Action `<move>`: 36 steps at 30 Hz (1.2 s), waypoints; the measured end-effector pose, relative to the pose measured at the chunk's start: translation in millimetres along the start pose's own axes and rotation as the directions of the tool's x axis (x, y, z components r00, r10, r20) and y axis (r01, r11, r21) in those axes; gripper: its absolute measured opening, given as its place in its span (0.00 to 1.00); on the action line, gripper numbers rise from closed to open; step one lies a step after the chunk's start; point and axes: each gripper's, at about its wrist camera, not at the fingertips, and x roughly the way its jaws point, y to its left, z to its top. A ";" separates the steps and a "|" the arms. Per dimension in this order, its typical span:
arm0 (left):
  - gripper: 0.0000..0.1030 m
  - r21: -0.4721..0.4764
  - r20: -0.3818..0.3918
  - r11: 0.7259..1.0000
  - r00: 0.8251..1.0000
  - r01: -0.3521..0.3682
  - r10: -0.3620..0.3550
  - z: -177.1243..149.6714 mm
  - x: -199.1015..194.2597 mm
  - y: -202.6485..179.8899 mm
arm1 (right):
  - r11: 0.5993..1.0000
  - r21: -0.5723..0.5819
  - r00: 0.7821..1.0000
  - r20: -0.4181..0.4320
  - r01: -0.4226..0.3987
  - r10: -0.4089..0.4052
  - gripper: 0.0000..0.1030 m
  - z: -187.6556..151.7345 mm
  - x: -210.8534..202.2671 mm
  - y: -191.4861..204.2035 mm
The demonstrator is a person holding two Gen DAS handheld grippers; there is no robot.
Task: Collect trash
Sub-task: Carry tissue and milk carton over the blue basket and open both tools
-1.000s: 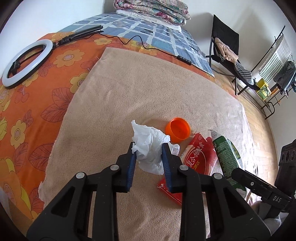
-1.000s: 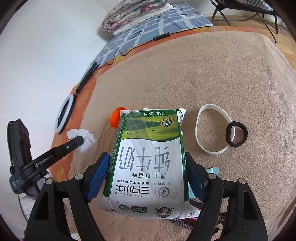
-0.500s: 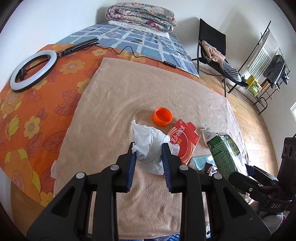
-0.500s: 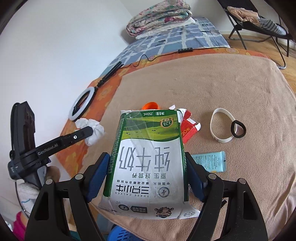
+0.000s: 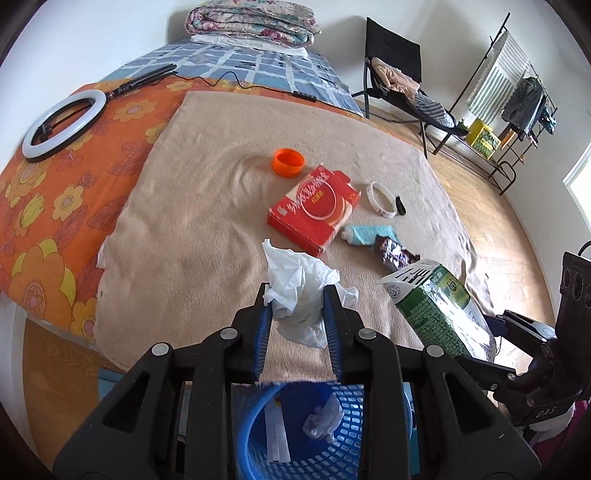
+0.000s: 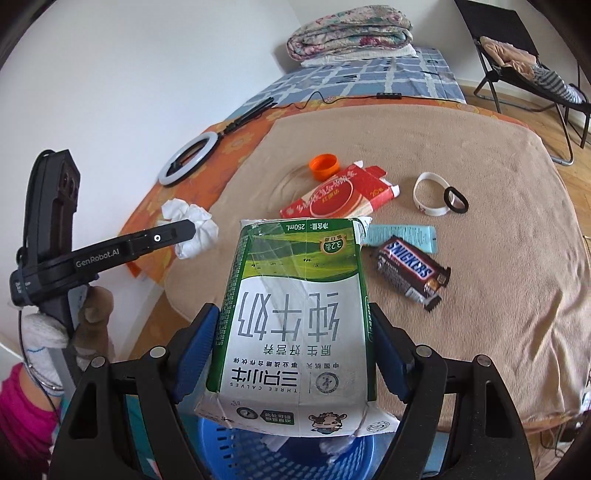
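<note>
Only the right view shows the Snickers wrapper's [image 6: 412, 271] label. Left tool [image 5: 298, 317] pinches crumpled tissue [image 5: 299, 291], right tool [image 6: 291, 354] clamps milk carton [image 6: 295, 317], both above the blue basket [image 5: 354, 435] holding paper scraps [image 5: 321, 421].

A ring light [image 5: 62, 125] lies on the orange floral bedspread [image 5: 48, 206], its black cable [image 5: 236, 83] running across the blue checked sheet [image 5: 258, 70]. A folded floral quilt [image 5: 255, 18] sits at the far end of the bed. A black folding chair [image 5: 395, 77] holding clothing stands on the wooden floor [image 5: 491, 236]. A clothes rack [image 5: 517, 99] stands against the far right wall.
</note>
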 end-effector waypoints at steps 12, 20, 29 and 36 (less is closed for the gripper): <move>0.26 0.053 -0.115 0.999 0.993 0.000 0.007 -77.1 11.7 -9.1 | 0.999 -0.051 0.991 -0.132 -0.003 -0.004 0.76 -83.5 0.1 14.3; 0.26 0.059 -0.211 0.998 0.977 0.002 0.010 -119.6 33.4 -6.4 | 0.997 -0.080 0.972 -0.234 0.009 -0.028 0.76 -123.4 22.7 15.3; 0.26 0.093 -0.277 0.996 0.961 0.002 0.024 -144.7 51.3 -10.8 | 0.991 -0.133 0.948 -0.313 0.024 -0.065 0.76 -152.9 48.6 19.4; 0.44 0.095 -0.312 0.995 0.950 -0.004 0.034 -150.9 61.8 -10.4 | 0.987 -0.153 0.935 -0.343 0.040 -0.091 0.77 -158.7 66.4 19.9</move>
